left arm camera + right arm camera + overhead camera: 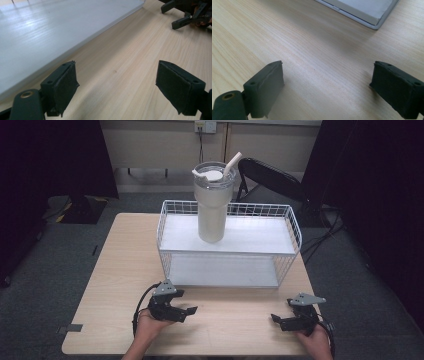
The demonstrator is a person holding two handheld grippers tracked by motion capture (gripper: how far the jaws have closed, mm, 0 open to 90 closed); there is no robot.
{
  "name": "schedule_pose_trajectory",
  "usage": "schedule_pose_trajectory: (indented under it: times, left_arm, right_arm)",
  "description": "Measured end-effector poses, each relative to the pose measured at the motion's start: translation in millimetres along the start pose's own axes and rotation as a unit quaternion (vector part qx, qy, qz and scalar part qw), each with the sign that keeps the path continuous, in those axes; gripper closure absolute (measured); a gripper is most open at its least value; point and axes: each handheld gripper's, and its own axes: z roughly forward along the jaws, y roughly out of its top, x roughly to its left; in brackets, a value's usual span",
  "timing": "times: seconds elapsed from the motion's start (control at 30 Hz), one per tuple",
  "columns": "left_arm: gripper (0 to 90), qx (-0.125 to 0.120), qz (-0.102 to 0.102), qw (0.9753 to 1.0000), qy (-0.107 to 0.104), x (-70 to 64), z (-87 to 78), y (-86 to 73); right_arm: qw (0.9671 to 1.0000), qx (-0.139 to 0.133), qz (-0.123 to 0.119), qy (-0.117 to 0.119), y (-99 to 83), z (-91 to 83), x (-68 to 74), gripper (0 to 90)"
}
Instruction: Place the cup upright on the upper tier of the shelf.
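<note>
High view: both grippers rest low on the table, near edge, nothing between them and the rack. Left gripper has its jaws spread wide and holds nothing; right gripper is the same, spread and empty. Left gripper view confirms it: pads far apart over bare wood, right gripper visible across the table. Right gripper view: pads apart, with a corner of the rack's lower shelf ahead.

Tumbler stands upright on the top shelf of the white wire rack, left of centre, straw leaning right out of the lid. Well apart from both grippers.

Looks like the reach for the tumbler hasn't started. My take on doing it well:
- Left gripper is nearer, use that.
- Come in over the wire rim, not through it, so the jaws don't snag.
- Grip the narrower lower body, jaws level, square to the cup.
- Stay clear of the straw.
- Cup is tall and top-heavy, so close firmly before lifting, then lift straight up past the rim.
</note>
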Motion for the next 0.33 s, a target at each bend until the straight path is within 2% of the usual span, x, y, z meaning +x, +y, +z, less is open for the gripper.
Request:
schedule_pose_trajectory:
  times: [0.17,0.33]
  left_arm:
    - [16.7,0.023,-0.005,0.9996,0.012,2.9,1.8,-6.6]
    - [16.3,0.042,0.002,0.9987,0.027,1.6,0.8,-5.0]
  right_arm:
    - [1.0000,0.000,0.000,0.000,0.0,0.0,0.0,9.9]
    - [1.0000,0.000,0.000,0.000,0.0,0.0,0.0,9.9]
